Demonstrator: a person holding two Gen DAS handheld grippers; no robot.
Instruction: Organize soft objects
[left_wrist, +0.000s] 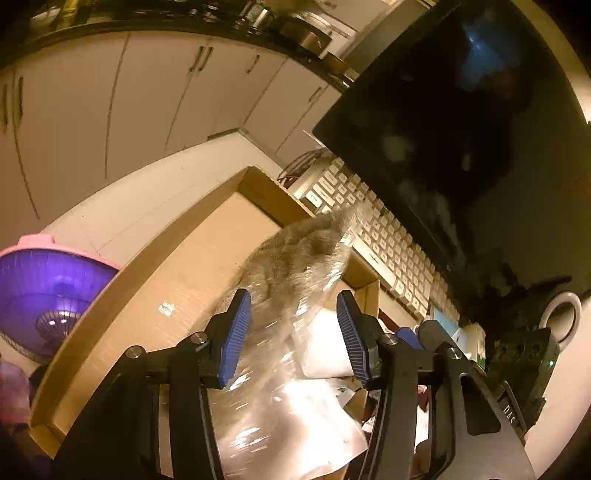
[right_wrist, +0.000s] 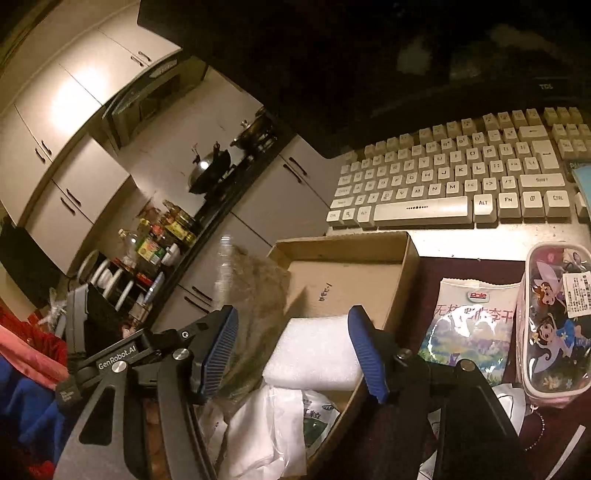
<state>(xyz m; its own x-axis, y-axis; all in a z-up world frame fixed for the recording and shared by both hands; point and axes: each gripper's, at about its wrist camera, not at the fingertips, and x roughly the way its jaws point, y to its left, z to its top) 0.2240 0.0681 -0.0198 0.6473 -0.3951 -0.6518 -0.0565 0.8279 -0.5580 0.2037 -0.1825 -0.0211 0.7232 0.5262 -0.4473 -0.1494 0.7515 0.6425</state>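
Both grippers' jaws gape; one cardboard box (right_wrist: 343, 280) holds one foam block (right_wrist: 314, 354).

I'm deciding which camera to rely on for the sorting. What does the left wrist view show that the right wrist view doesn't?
Only the left wrist view shows the purple fan and the white mug. Only the right wrist view shows the cartoon pencil case, snack packet and white foam block. Both show the cardboard box, keyboard and the furry item in clear plastic.
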